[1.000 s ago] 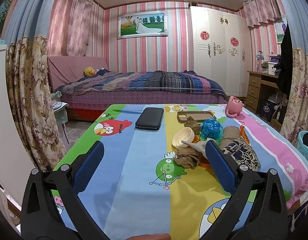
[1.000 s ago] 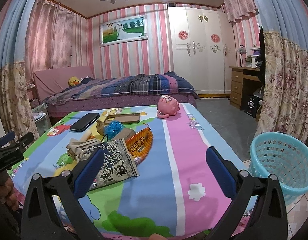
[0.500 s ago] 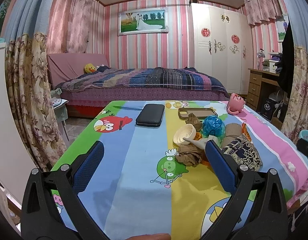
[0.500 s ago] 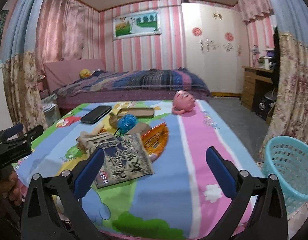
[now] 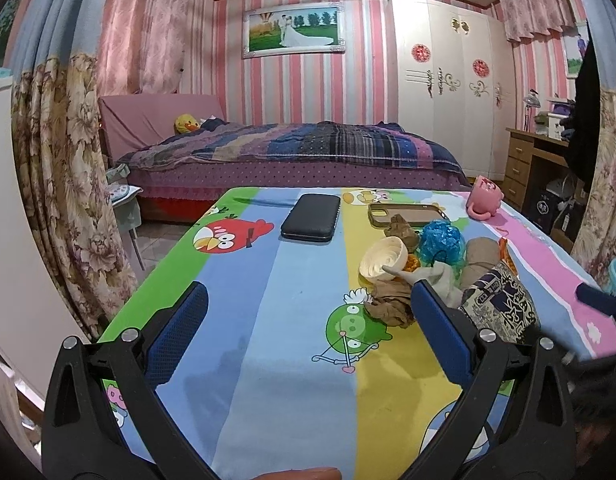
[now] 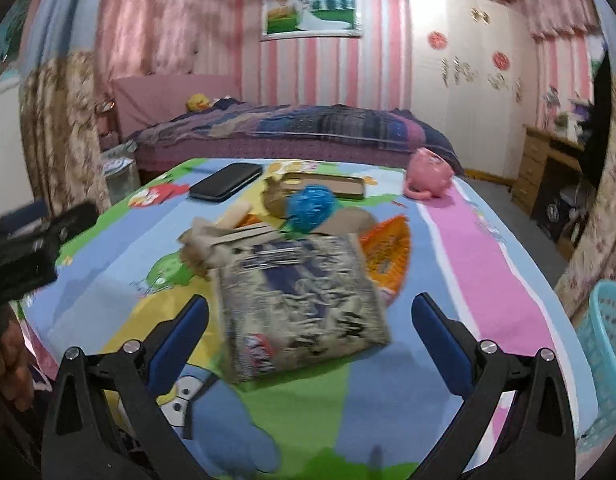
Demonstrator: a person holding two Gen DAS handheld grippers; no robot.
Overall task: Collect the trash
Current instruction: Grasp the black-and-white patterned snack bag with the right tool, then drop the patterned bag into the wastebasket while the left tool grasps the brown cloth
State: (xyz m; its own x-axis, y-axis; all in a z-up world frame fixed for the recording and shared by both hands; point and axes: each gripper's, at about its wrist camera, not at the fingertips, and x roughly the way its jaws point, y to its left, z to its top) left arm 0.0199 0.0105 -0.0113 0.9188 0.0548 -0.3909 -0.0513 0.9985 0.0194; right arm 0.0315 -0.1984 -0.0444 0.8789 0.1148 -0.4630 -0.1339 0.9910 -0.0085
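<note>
Tools left (image 5: 308, 332) and right (image 6: 310, 334) both spread wide, empty; snack bag (image 6: 299, 304) between right fingers.

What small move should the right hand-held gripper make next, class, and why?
Probably ease the open right hand-held gripper forward around the patterned grey-and-navy snack bag: it lies nearest, between the fingers, untouched, with the turquoise plastic basket at the right.

Heaped wrappers (image 6: 299, 304) on table, basket (image 6: 606, 360) alongside.

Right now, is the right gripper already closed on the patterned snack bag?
No. The right gripper is wide open, its blue pads apart on either side of the patterned snack bag, which lies on the table.
</note>
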